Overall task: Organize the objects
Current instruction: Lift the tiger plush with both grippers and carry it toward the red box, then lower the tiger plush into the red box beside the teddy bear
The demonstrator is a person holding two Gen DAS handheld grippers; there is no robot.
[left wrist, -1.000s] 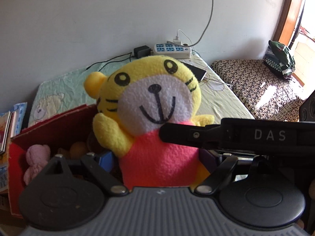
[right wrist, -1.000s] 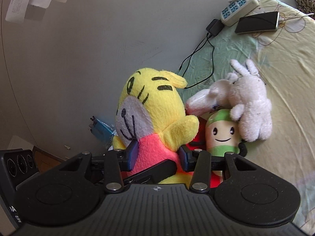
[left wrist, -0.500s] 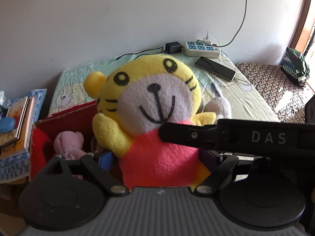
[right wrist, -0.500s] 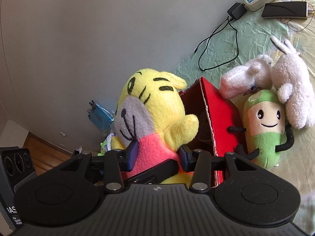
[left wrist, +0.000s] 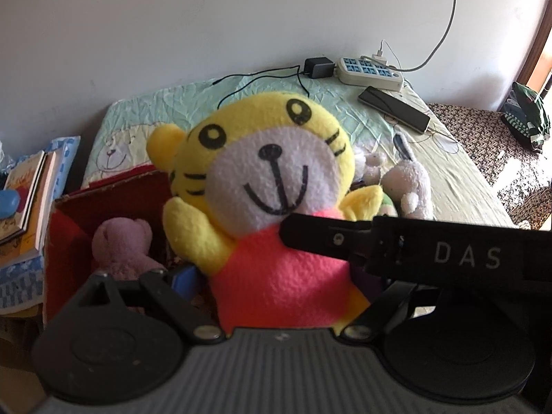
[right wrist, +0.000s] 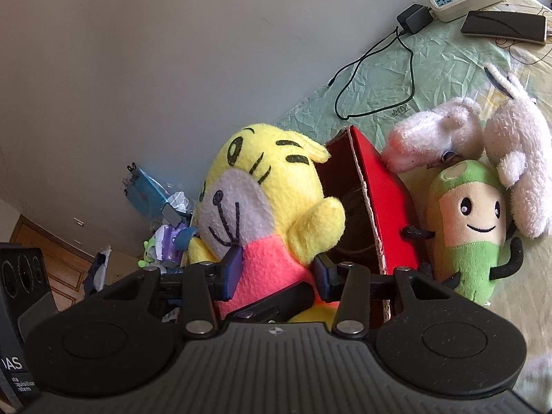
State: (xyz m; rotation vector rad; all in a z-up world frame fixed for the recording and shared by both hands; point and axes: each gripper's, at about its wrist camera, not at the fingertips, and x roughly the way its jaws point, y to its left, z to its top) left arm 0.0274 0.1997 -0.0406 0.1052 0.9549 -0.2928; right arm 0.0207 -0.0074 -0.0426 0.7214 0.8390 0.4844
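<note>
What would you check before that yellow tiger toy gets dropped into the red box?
1. Right gripper shut on the yellow tiger plush toy: ok.
2. Left gripper also shut on it: ok.
3. Tiger above the open red cardboard box: ok, beside its right wall.
4. Room inside: cannot tell; a pink plush bear already lies there.
5. Green smiling plush and white plush rabbit outside the box: ok, on the bed.
</note>
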